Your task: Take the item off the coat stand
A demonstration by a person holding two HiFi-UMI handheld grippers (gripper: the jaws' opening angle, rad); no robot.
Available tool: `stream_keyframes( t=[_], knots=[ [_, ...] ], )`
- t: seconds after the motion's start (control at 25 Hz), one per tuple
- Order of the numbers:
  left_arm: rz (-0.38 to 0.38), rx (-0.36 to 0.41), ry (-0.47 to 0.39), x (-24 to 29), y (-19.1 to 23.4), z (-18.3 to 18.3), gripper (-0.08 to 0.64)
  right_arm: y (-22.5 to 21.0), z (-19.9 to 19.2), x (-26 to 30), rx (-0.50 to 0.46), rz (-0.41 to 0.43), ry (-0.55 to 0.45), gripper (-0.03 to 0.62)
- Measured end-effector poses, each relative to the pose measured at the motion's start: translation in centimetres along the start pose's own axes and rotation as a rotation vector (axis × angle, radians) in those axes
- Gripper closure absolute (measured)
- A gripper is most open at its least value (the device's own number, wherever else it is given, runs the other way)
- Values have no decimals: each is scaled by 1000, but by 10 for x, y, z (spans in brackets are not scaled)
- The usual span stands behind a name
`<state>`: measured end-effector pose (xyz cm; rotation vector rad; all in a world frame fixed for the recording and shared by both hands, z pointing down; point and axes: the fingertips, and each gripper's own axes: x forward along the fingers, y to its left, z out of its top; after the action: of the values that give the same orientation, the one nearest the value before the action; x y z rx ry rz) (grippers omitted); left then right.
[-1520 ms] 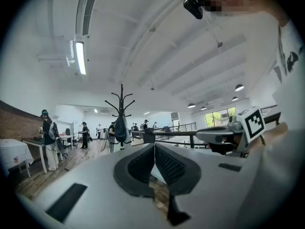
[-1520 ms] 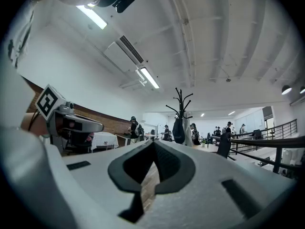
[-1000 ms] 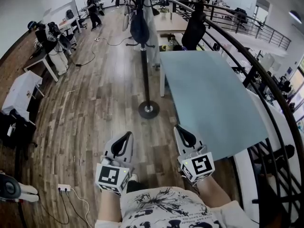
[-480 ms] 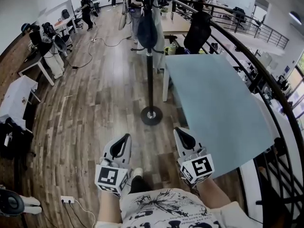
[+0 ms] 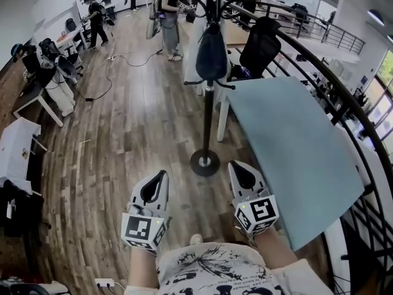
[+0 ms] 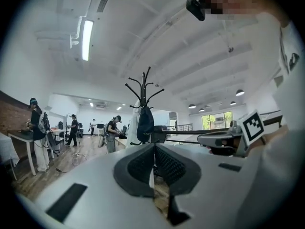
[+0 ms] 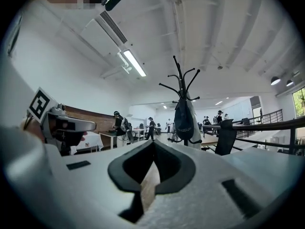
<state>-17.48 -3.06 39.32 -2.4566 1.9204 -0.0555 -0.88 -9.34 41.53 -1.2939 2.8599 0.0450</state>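
Your left gripper (image 6: 153,149) has its jaws pressed together on nothing, and your right gripper (image 7: 153,144) is the same, both low by your waist. The bag (image 5: 212,53) hangs on the stand (image 5: 207,125) at twelve o'clock, well apart from both, so nothing is done yet: approach, grip and lift-off are all left. The head view shows the stand's base on the floor; the gripper views show its top hooks instead

You're in a big open-plan office: desks (image 5: 27,91) along the wall, office chair (image 5: 261,42), wood floor (image 5: 123,140), mezzanine railing (image 5: 331,91).
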Motion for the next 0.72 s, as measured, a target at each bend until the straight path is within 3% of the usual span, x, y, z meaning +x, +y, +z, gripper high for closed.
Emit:
stream_keyframes(
  t=[0.2,0.64,0.68,0.72],
  knots=[
    [-34,-10,0,44,40,10,555,-17,11,59,-22,-39,2,600],
    [-39,21,-19,167,79,9,555,-93,32,178,-69,5,-52,598],
    [-40,28,-27,179,82,9,555,-101,35,189,-72,6,-56,594],
    [-36,33,-33,190,84,11,555,-110,38,200,-75,9,-55,546]
  ],
)
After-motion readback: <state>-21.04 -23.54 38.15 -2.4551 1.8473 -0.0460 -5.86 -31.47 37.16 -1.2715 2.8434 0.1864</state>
